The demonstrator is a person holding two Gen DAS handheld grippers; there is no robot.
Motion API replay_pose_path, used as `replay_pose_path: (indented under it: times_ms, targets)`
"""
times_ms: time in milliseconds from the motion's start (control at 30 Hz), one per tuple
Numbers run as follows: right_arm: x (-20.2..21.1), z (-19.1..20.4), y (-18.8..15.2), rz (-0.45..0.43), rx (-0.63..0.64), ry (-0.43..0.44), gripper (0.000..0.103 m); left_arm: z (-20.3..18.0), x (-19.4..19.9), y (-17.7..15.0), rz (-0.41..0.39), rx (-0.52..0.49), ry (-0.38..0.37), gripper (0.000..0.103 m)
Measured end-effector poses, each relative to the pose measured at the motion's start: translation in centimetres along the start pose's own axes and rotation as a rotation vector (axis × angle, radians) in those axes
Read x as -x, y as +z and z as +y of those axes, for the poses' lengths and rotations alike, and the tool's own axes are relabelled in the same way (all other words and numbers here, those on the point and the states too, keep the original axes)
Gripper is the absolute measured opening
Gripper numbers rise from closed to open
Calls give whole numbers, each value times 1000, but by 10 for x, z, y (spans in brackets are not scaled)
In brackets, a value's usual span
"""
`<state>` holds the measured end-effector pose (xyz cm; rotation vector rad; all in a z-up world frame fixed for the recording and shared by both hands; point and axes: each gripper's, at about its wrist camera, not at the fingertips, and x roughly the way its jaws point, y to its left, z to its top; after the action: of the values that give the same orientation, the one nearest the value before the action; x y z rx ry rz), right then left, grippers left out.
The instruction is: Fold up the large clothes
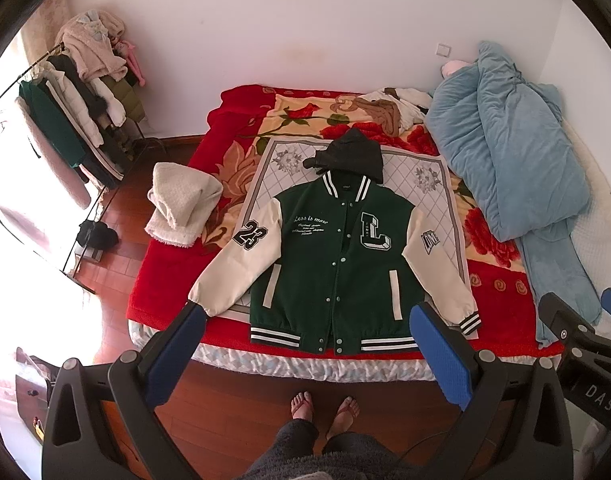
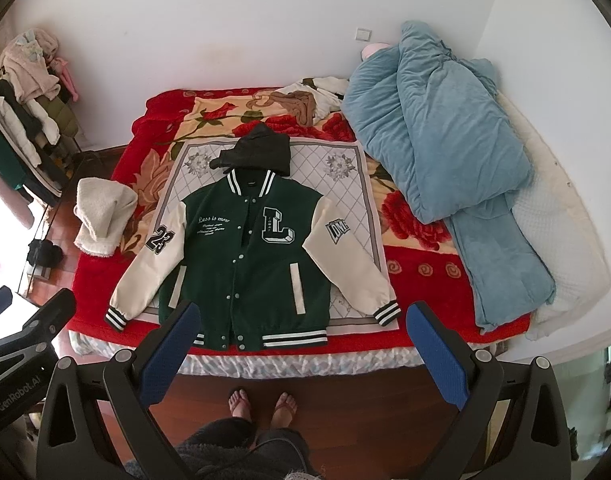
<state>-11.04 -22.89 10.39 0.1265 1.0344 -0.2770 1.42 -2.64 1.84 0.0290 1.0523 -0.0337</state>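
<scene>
Jacket (image 1: 337,256) lies flat on red floral bed (image 1: 165,280) over wood floor (image 1: 241,396); both grippers' fingers (image 2: 165,344) spread, empty.

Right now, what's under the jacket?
The jacket lies flat on a grey-white quilted mat, which lies on the red floral blanket. The left-view sleeve reaches past the mat onto the blanket. Anything directly beneath the jacket body is covered.
</scene>
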Motion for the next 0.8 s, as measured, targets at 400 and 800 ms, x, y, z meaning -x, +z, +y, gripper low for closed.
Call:
replay_pose_path:
  times_ms: [400, 800]
  targets:
    - [2, 0, 2, 2, 0, 0, 103, -3, 0, 0, 1, 0, -2, 103]
    - [-1, 0, 0, -1, 0, -1, 103, -5, 1, 1, -1, 2, -3, 103]
